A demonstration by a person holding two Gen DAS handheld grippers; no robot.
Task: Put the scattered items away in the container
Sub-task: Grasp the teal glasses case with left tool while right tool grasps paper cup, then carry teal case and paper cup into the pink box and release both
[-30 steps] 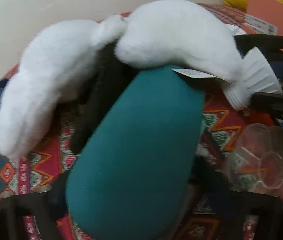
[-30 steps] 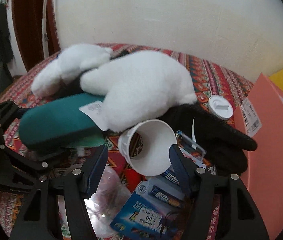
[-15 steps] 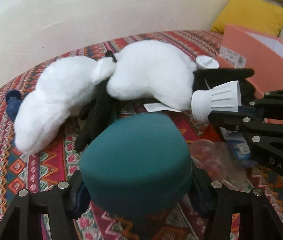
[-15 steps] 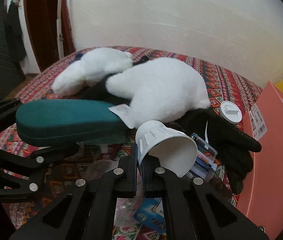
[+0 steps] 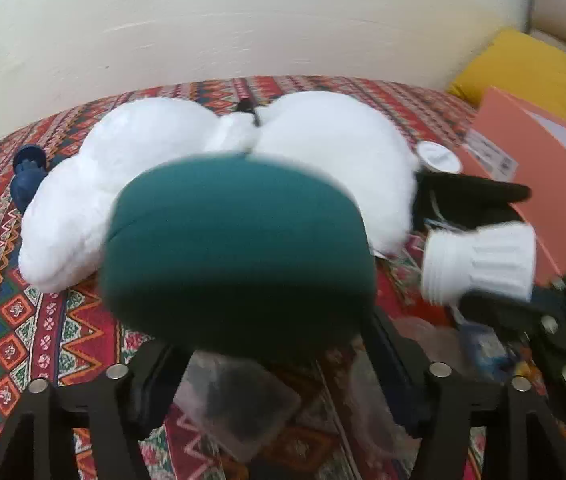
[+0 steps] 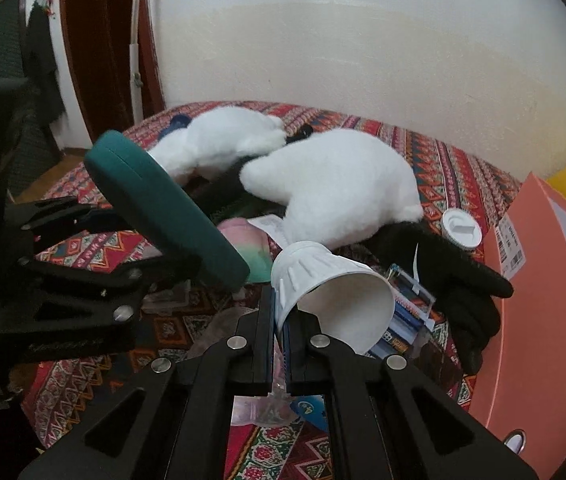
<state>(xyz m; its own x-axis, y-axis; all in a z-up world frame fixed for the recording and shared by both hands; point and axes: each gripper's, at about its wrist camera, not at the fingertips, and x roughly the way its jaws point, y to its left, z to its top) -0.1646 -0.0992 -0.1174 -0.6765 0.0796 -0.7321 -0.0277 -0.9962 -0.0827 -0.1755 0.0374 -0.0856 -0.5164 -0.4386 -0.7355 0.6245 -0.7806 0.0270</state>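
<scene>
Two loads up at once: left gripper [image 5: 267, 344] fingers, easing apart, straddle the teal case [image 5: 239, 248], right gripper [image 6: 281, 320] fingers pinch the white cup [image 6: 335, 292] wall; carry both level to the orange box [image 6: 539, 300] beside the cup.

You're in a home: patterned red woven bedspread [image 5: 23, 312], yellow cushion [image 5: 531, 72] upper right, white plush toy [image 6: 335, 184] at centre.

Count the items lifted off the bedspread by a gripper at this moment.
2. The teal case sits between the left gripper's opening jaws; the white ribbed cup is pinched by its rim in the right gripper. Nothing else looks lifted.
</scene>
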